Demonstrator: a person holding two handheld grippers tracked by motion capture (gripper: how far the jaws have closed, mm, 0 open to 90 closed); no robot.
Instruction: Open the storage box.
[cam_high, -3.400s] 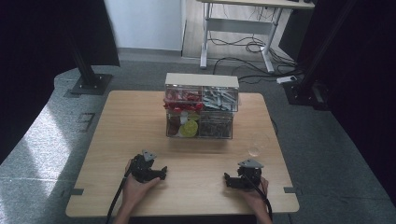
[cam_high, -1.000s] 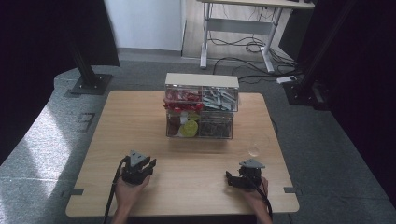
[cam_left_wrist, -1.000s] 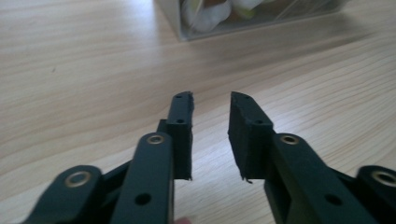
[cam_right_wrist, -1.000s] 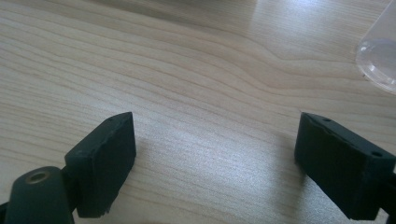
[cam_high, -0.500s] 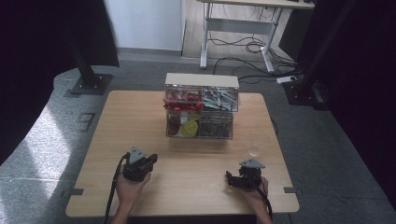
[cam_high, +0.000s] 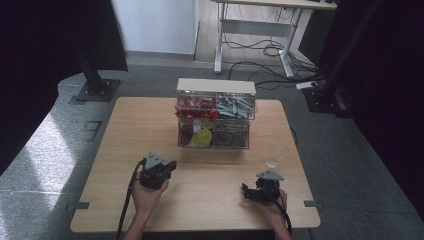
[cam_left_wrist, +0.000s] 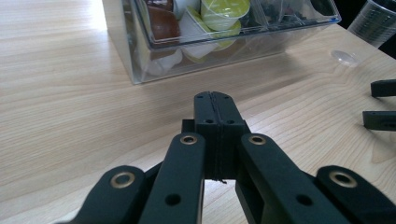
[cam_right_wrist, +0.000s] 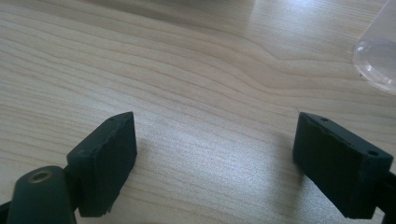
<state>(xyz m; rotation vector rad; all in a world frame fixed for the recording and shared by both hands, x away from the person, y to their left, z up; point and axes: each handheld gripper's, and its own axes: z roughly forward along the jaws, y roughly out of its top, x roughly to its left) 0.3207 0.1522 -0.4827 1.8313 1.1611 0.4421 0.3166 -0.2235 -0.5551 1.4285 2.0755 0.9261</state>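
Note:
My left gripper (cam_high: 171, 164) hovers low over the wooden table (cam_high: 125, 130) at front left and points toward a clear two-tier organizer box (cam_high: 215, 116). Its jaws have just been closing and now meet, shut on nothing (cam_left_wrist: 215, 100). In the left gripper view the box's lower drawer (cam_left_wrist: 140, 65) holds green, brown and white capsules. My right gripper (cam_high: 245, 192) rests at front right with its jaws pointing left. It stands open over bare wood (cam_right_wrist: 217, 128), and its two jaw tips also show in the left gripper view (cam_left_wrist: 379, 103).
A clear plastic cup (cam_high: 276, 154) stands right of the box, close to the right gripper (cam_right_wrist: 376, 58). The box's upper tier holds red and grey items. Beyond the table are a desk frame, cables and dark stands on the floor.
The left gripper has drifted slightly toward the box and lifted a little, and its jaws have come together. The right gripper has stayed where it was.

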